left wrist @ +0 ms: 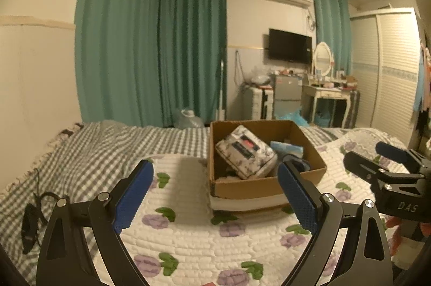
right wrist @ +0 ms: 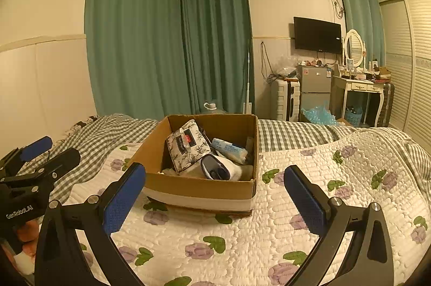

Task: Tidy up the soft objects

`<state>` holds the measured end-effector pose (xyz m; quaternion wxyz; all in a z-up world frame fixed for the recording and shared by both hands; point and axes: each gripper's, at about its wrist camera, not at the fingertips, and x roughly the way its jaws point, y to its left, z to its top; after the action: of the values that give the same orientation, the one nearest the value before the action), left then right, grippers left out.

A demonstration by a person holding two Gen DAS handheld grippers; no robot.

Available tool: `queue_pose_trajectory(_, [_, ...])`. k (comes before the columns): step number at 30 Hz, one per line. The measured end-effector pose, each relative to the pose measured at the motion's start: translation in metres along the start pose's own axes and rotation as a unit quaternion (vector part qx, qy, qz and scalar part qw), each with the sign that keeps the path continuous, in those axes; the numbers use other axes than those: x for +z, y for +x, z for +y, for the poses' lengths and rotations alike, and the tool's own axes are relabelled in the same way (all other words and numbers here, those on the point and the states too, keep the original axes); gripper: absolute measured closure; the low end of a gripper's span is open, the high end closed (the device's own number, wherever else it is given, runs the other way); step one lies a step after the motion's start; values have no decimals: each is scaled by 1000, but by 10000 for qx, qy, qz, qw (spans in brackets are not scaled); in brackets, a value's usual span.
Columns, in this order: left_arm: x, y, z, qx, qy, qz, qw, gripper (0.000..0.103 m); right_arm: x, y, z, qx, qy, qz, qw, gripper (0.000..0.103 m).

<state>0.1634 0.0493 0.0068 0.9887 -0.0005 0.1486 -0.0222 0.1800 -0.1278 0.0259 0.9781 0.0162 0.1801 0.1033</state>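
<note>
A brown cardboard box [left wrist: 269, 187] [right wrist: 199, 189] stands on the flowered quilt [left wrist: 188, 237] [right wrist: 309, 178] on the bed. Inside it lie a floral pouch [left wrist: 246, 151] [right wrist: 187, 144], a light blue tissue pack [left wrist: 287, 147] [right wrist: 229, 148] and a white and navy soft item [right wrist: 219, 168]. My left gripper [left wrist: 215, 194] is open and empty, a little before the box. My right gripper [right wrist: 214, 198] is open and empty, just in front of the box; it also shows at the right of the left wrist view [left wrist: 377, 164].
A grey checked blanket [left wrist: 80, 151] [right wrist: 291, 135] covers the far side of the bed. A black cable [left wrist: 32, 216] lies at the left edge. Green curtains [left wrist: 150, 48], a suitcase [right wrist: 285, 100], small fridge [right wrist: 315, 89] and dressing table [right wrist: 361, 94] stand beyond the bed.
</note>
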Motion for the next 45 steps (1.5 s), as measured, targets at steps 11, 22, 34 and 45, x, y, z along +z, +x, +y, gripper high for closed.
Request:
queue_pose_trajectory(11, [-2,-1,-2,-71,50,27,10000,8,-3,4,0,-6,40,71,10000,0])
queue_pose_trajectory(22, [-3,-2,-4,-40,96,22,9999,8,-4,5,-1,-37,40,69,10000,0])
queue_pose_trajectory(34, [-3,-2,-3,-33,97,26,9999,8,-5,5,-1,-29,58,90,9999,0])
queue_pose_trajectory(45, [-3,-2,-2,-36,100,35,9999,8,-5,5,-1,-24,56,92,9999,0])
